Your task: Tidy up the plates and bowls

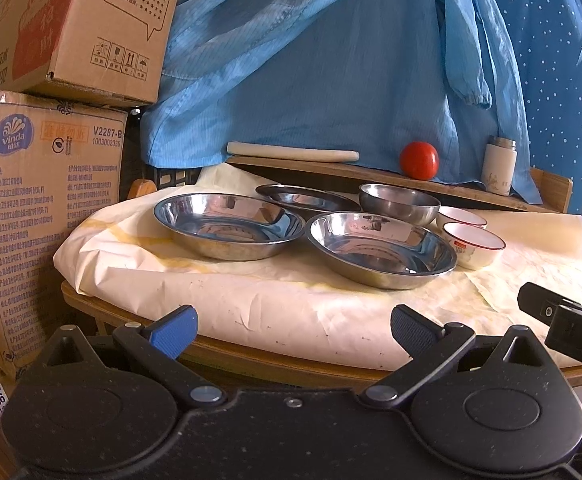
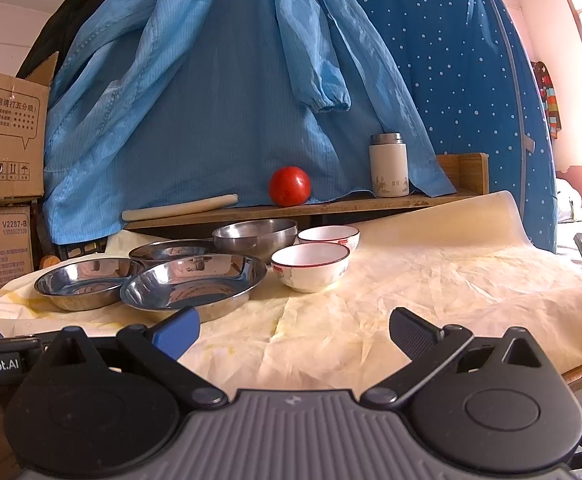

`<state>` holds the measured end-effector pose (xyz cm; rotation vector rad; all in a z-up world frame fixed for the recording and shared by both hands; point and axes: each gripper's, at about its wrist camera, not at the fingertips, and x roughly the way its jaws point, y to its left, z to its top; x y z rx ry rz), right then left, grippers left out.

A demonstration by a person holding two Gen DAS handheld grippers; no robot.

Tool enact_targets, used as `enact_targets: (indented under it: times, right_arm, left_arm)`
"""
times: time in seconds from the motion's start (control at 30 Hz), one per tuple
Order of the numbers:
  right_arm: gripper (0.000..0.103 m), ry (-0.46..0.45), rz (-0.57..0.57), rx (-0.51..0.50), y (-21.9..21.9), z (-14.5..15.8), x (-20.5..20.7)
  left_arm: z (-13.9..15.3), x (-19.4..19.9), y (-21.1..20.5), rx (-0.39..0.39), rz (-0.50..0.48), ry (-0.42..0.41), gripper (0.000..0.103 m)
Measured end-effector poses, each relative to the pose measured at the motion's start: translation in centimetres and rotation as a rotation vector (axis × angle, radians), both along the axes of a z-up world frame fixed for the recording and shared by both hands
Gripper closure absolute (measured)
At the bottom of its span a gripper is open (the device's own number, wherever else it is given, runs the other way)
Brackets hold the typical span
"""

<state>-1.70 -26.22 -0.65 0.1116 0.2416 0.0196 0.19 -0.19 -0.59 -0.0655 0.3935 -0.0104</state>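
Note:
Three shallow steel plates lie on the paper-covered table: one at the left (image 1: 229, 226) (image 2: 87, 283), one in front (image 1: 381, 248) (image 2: 193, 286), one behind (image 1: 305, 198) (image 2: 171, 249). A deeper steel bowl (image 1: 399, 202) (image 2: 255, 236) stands at the back. Two white bowls with red rims sit to the right, one nearer (image 1: 474, 245) (image 2: 310, 266) and one farther (image 1: 461, 216) (image 2: 329, 237). My left gripper (image 1: 293, 330) is open, short of the table's near edge. My right gripper (image 2: 294, 332) is open over the paper, in front of the dishes. Neither holds anything.
A low wooden shelf (image 2: 331, 204) behind the dishes carries a red tomato (image 2: 289, 186), a white flask (image 2: 388, 166) and a pale rolling pin (image 2: 179, 208). Blue cloth (image 1: 331, 60) hangs behind. Cardboard boxes (image 1: 47, 208) are stacked at the left. The paper curls up at the right (image 2: 503, 216).

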Motion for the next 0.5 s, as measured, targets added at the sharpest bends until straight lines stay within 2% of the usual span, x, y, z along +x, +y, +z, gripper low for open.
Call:
enact_targets:
  times: [0.5]
  right_arm:
    - [0.0, 0.014, 0.0, -0.002, 0.07, -0.63, -0.07]
  left_arm:
    - [-0.21, 0.11, 0.14, 0.004, 0.007, 0.02, 0.001]
